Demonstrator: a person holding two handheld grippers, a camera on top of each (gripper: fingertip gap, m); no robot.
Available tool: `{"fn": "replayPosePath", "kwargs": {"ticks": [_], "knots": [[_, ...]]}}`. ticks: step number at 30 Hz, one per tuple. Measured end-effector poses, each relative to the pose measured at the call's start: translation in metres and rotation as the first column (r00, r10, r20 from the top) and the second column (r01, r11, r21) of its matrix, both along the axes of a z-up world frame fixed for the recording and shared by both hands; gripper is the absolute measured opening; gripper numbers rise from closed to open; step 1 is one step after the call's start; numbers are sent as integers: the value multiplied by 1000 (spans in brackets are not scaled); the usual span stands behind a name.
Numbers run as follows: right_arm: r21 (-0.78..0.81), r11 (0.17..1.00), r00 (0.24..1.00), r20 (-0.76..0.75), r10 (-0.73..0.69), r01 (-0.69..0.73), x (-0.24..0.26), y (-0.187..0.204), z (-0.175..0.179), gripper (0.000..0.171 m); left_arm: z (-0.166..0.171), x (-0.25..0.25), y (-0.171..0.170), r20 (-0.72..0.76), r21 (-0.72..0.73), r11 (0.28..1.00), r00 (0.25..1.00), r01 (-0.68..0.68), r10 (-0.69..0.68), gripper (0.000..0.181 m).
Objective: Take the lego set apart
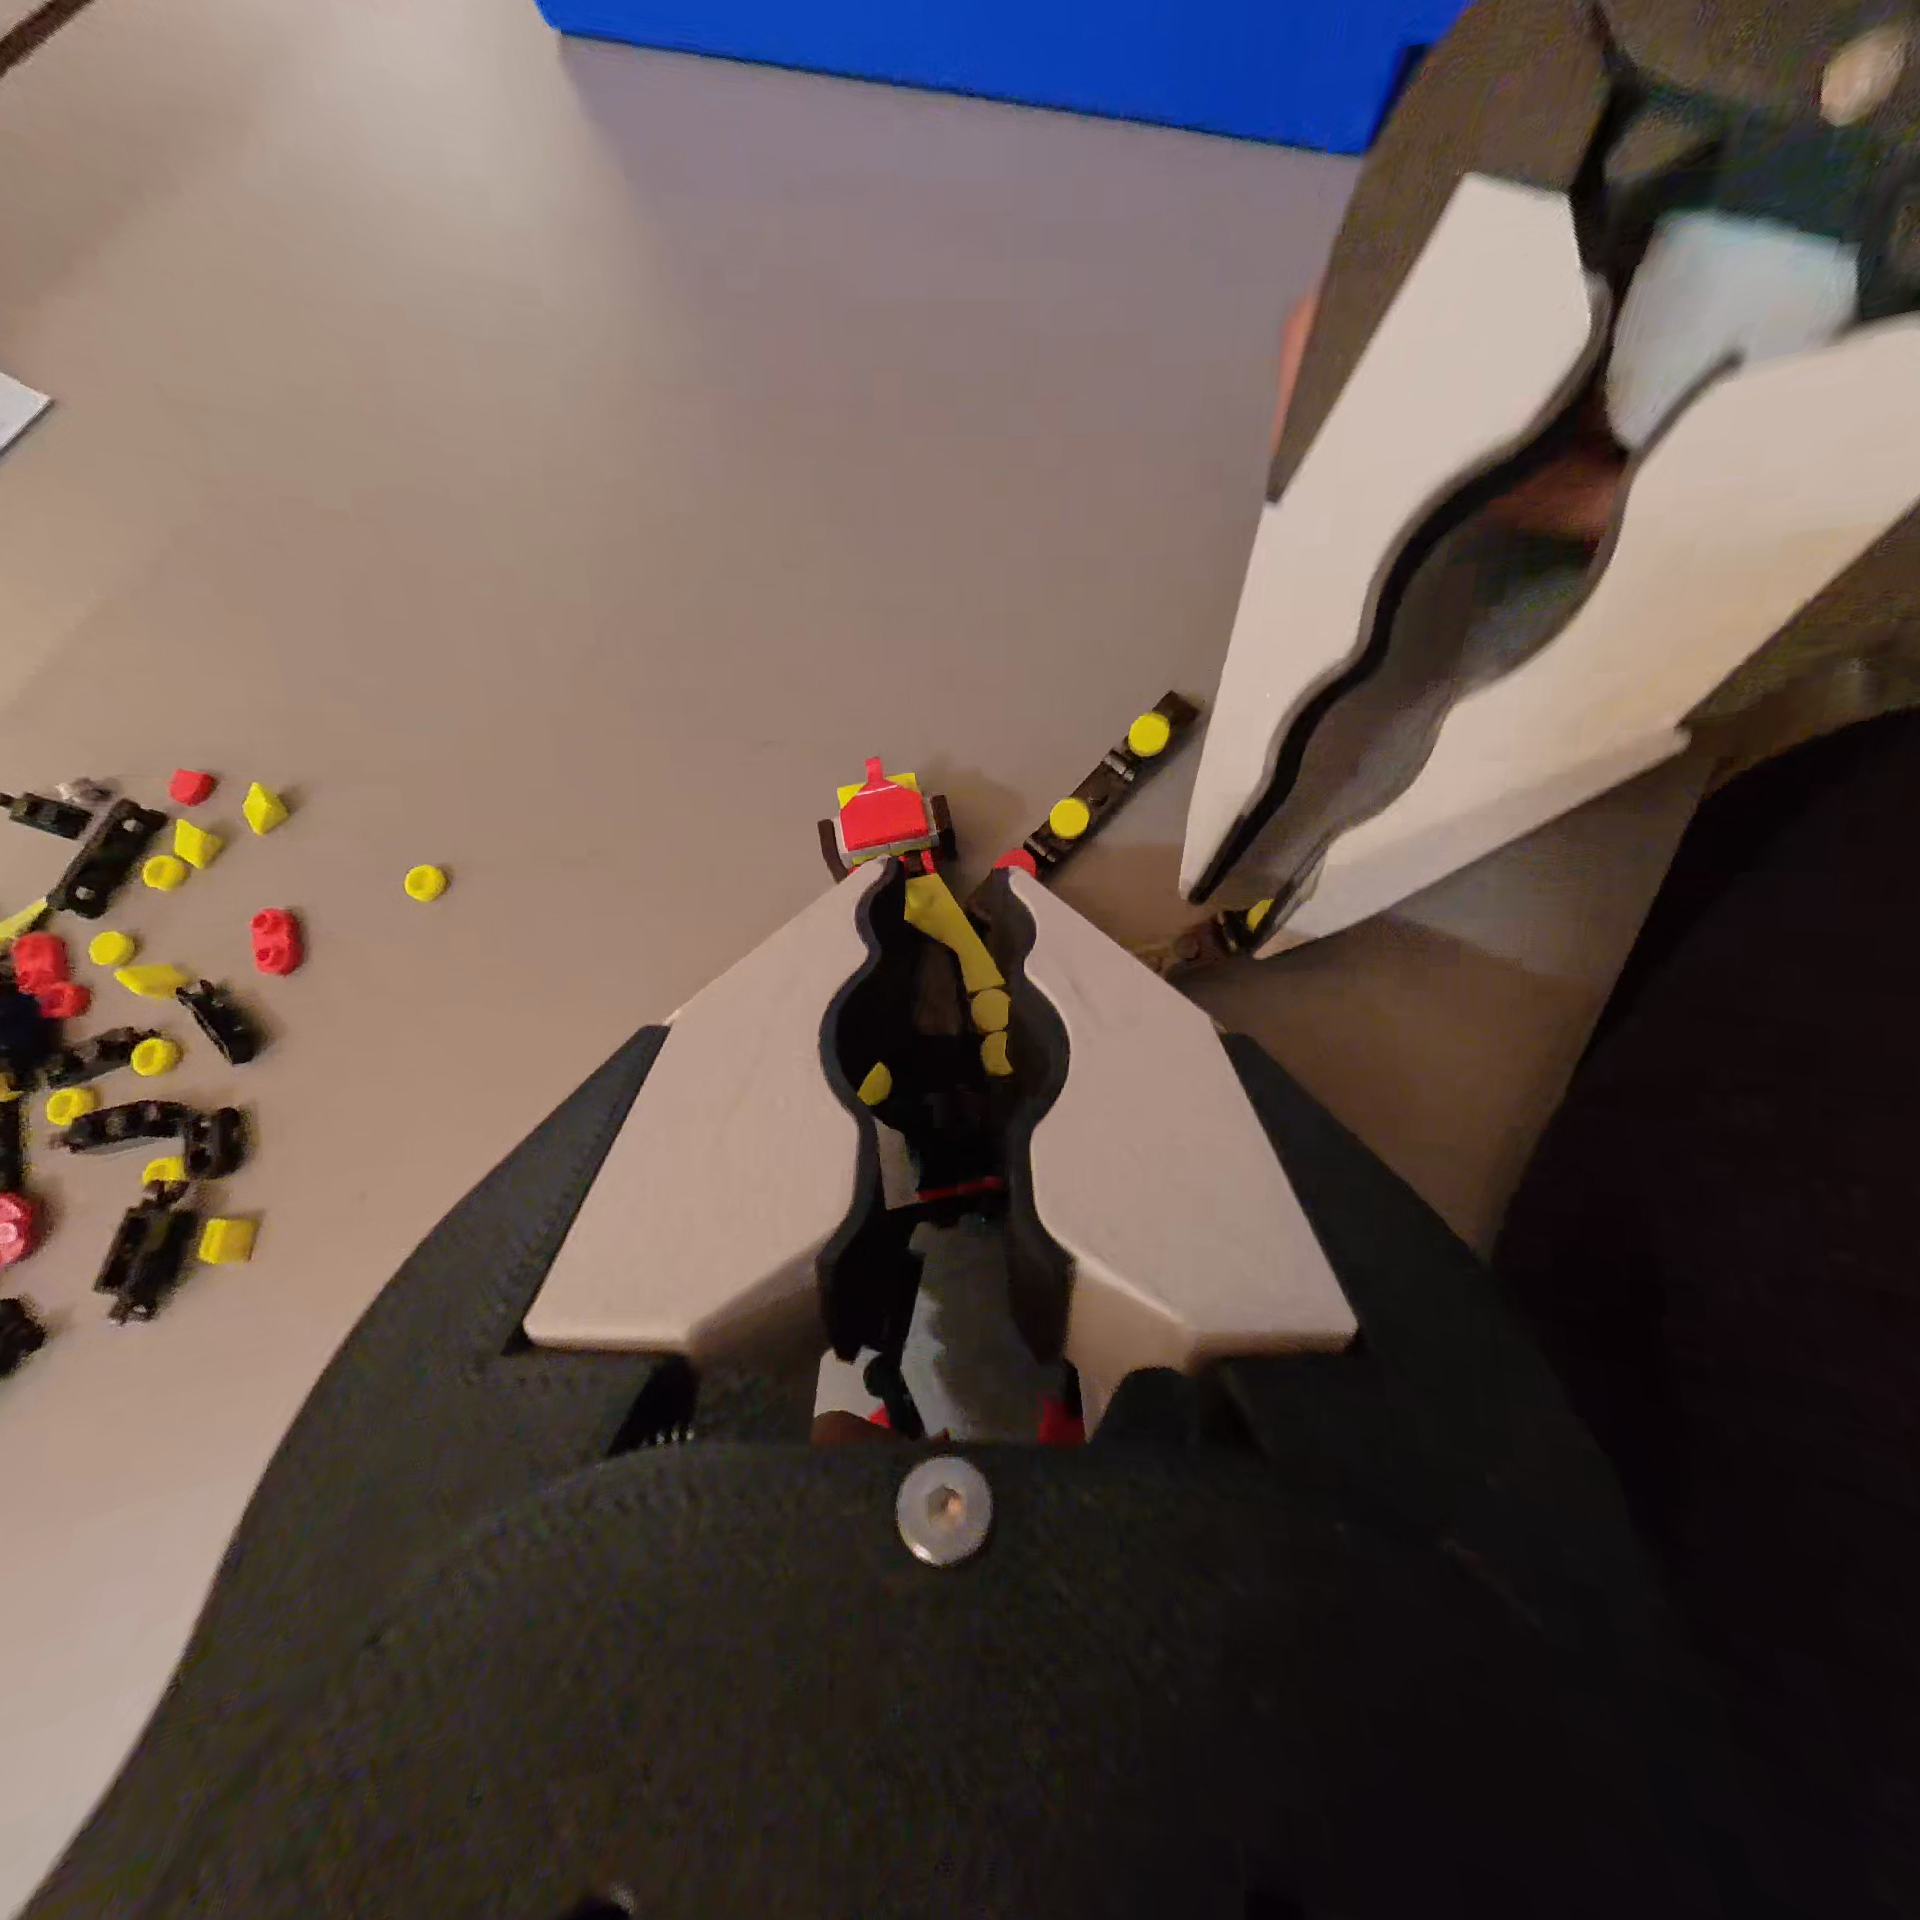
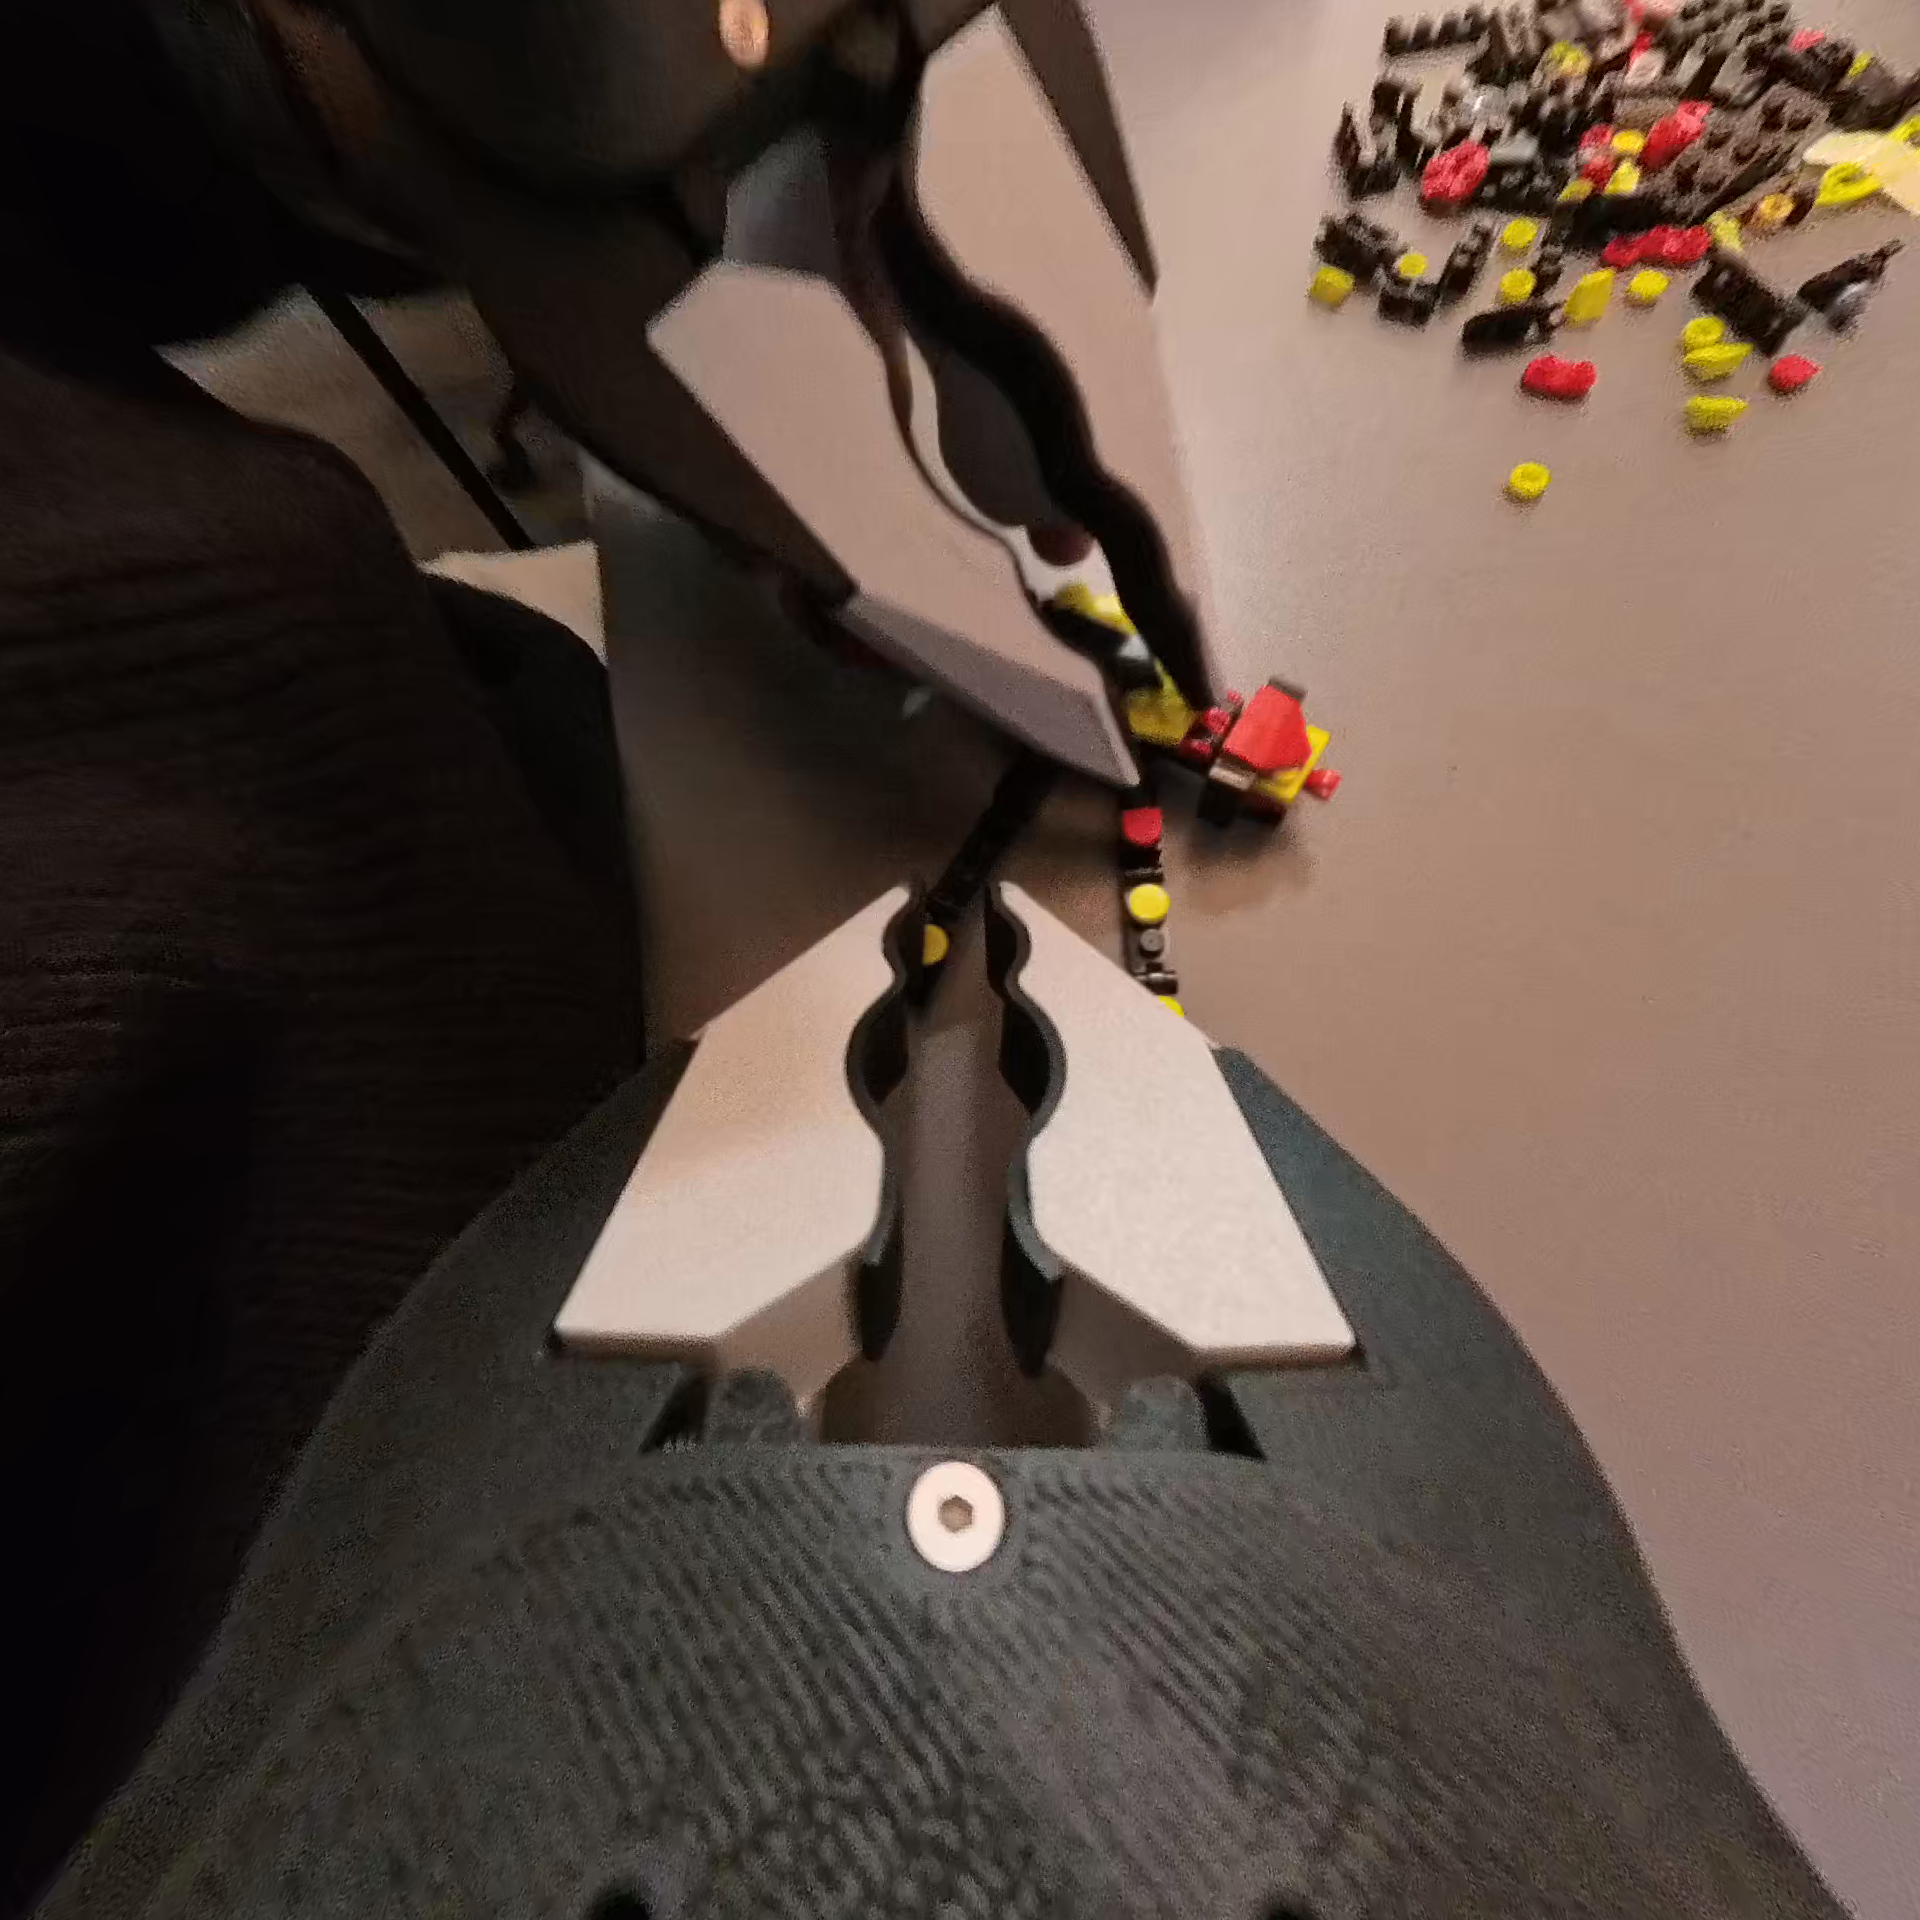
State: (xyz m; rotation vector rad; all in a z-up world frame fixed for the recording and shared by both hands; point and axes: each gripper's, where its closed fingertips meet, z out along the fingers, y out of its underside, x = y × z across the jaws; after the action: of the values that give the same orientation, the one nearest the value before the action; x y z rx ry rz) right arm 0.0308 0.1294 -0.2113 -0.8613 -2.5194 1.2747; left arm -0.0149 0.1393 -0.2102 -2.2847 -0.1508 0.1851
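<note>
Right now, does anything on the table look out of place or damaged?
Nothing looks damaged. Loose black, red and yellow pieces lie scattered on the table, as taking apart would leave them. The left tool is shut on the lego model; the right tool pinches a black strip of it.

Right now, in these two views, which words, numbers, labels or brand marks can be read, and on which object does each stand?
None can be read.
White paper corner: only a bare edge shows.
Blue box: plain side.
Lego model in the left claw, black strip in the right claw, loose pieces: no print visible.
</note>
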Motion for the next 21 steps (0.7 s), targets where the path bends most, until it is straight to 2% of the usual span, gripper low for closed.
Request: {"fn": "replayPosePath", "kwargs": {"ticks": [3,7,11,14,18,21], "knots": [[33,999,1000,1,-24,23,-1,-3,-6,9,0,-4,-2,18,11,1000,1000,-20,19,15],[15,997,996,58,-74,73,-5,-1,-11,8,2,-8,-2,-41,12,1000,999,-27,28,18],[6,996,993,85,-85,84,-7,1,-12,8,9,14,3,-127,33,992,985,123,-118,20],[13,997,994,74,-82,81,-7,1,-12,8,5,29,4,-130,5,981,973,196,-193,17],[58,995,997,-14,-81,81,-12,13,-7,13,-2,32,2,-157,-40,974,962,221,-225,24],[-2,993,986,-117,-116,117,-21,24,15,12,0,31,1,-187,-41,972,954,231,-235,27]]}}
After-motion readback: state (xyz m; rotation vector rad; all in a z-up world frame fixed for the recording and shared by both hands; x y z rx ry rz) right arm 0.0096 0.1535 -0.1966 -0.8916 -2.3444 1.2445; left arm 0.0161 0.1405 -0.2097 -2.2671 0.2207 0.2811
